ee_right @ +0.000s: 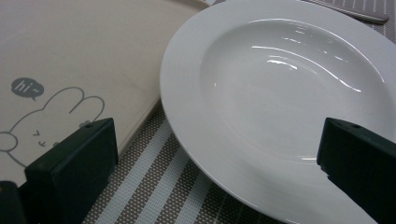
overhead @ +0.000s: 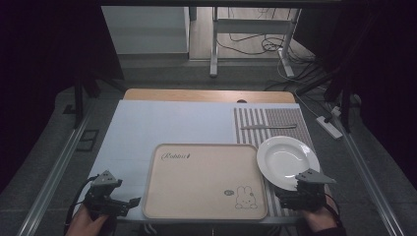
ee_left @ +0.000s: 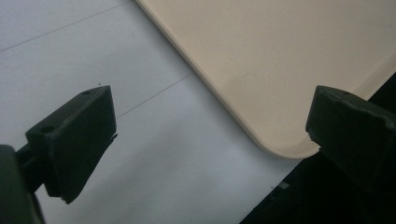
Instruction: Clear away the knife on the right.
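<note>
Near the right gripper (ee_right: 212, 154), jaws wide and empty, sits a glossy round white ceramic plate (ee_right: 289, 93) overlapping a smooth beige rounded-corner tray (overhead: 204, 179); left gripper (ee_left: 205, 135) gapes empty too.

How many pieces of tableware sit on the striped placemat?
2: a white plate at the mat's near end, its left rim overlapping the beige tray, and a knife lying crosswise at the far end of the striped placemat.

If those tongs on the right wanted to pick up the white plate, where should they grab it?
Probably the near rim of the white plate, coming in low from the person's side. The rim is broad and flat around a sunken middle, so one jaw could go over it and one under. The right tongs are open just in front of that edge.
</note>
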`<state>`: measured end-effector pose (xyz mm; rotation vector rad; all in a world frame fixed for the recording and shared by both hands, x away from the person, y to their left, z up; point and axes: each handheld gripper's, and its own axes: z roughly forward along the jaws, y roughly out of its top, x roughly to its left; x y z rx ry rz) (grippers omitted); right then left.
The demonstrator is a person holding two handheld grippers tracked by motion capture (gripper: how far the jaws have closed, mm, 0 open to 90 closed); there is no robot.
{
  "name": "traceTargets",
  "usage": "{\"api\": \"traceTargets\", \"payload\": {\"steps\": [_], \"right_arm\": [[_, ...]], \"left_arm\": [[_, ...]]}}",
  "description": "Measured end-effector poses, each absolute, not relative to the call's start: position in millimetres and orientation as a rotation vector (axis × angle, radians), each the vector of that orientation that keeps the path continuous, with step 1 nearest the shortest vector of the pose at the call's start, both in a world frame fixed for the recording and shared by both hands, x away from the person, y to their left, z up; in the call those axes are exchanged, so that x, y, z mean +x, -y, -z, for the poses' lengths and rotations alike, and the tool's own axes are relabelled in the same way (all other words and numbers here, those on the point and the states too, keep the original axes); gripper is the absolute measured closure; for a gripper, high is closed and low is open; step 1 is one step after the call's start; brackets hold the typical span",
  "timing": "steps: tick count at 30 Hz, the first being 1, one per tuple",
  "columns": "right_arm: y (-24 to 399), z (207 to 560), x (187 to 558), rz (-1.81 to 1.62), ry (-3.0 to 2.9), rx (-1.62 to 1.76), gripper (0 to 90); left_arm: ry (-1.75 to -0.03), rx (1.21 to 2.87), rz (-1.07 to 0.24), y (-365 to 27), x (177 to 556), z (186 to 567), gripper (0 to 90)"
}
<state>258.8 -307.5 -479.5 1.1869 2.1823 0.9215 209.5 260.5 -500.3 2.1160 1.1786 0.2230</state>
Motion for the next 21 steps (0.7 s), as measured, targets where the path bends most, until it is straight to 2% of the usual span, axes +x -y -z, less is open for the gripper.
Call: {"api": "traceTargets", "payload": {"steps": [21], "right_arm": [[305.0,481.3,262.5,-0.901,-2.248,1.185,0.0]], "left_arm": [[-1.176,2.116,-0.220,-260.5,209.5,500.4,2.7]]}}
